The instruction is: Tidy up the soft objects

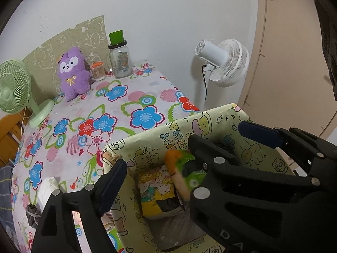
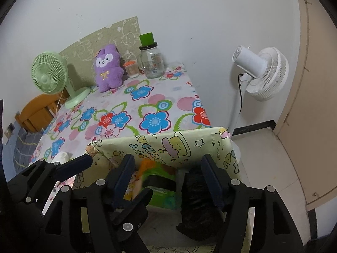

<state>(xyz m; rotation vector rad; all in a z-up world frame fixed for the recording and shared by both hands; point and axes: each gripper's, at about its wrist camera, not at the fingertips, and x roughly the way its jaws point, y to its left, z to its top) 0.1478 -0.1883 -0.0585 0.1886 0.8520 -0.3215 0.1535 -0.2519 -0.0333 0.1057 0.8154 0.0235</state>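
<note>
Both your grippers hang over the box [image 1: 212,126], the paper-lined carton at the near edge of the worktop [image 1: 126,97]. The left gripper [image 1: 182,147] has its fingers spread wide, one outside the box's left wall and one over its right side, with nothing pressed between them. The right gripper [image 2: 168,179] is also open and grips nothing, though a blurred orange and green soft item [image 2: 153,168] sits in the gap below it, apparently dropping or just settled inside the box. The box also holds a yellow printed pouch [image 1: 157,189] and a crumpled black bag [image 2: 198,200]; all look light and limp, so they should fold under a pinch rather than slip. The one soft thing outside the box is the purple plush [image 1: 72,73], upright at the far side of the worktop, well apart from the box, close by a glass jar [image 1: 120,61]. It looks light and squashy: take it across the belly, and mind the jar, which would tip easily.
</note>
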